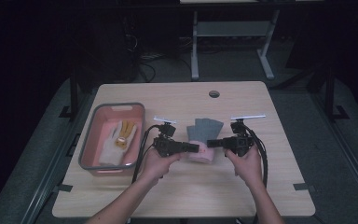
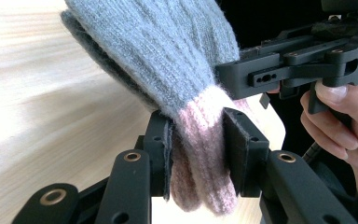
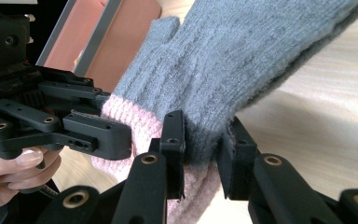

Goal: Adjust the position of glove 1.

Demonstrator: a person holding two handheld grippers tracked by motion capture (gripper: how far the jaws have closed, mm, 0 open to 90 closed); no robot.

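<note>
Grey glove (image 1: 204, 135) with pink cuff, mid-surface, long axis running away from the person; left gripper (image 2: 198, 142) and right gripper (image 3: 204, 140) clamp opposite cuff sides, equally near

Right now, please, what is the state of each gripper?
Left gripper: closed on the pink cuff of the grey glove.
Right gripper: closed on the same glove, where grey meets pink.
</note>
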